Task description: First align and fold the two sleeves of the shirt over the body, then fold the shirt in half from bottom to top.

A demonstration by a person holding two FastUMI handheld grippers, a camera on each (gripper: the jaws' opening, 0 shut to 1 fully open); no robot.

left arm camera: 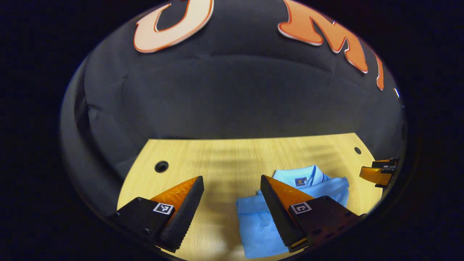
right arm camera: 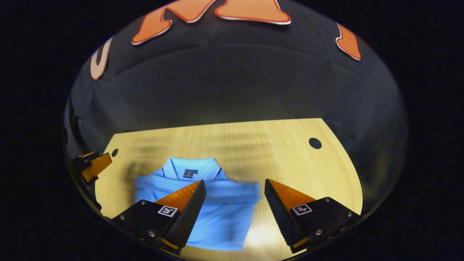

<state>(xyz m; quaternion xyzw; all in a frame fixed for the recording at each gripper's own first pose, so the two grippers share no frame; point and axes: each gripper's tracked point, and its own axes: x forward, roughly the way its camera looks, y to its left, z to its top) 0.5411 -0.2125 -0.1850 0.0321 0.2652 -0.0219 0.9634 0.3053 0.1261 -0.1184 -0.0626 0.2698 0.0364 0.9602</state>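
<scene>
A light blue polo shirt [left arm camera: 259, 224] lies folded on the wooden table [left arm camera: 224, 156], collar toward the far wall, sleeves laid across the body. My left gripper [left arm camera: 232, 186] is open above the table, with the shirt's left edge under its right finger. In the right gripper view the same shirt [right arm camera: 224, 214] sits at lower left, and my right gripper [right arm camera: 235, 188] is open above its right edge. The right gripper [left arm camera: 378, 173] also appears at the far right of the left gripper view, and the left gripper [right arm camera: 92, 165] at the far left of the right gripper view.
Black cloth walls the booth behind the table. Round holes [left arm camera: 161, 166] [right arm camera: 315, 143] are cut into the tabletop near its back corners. Bare wood stretches between the shirt and the back wall.
</scene>
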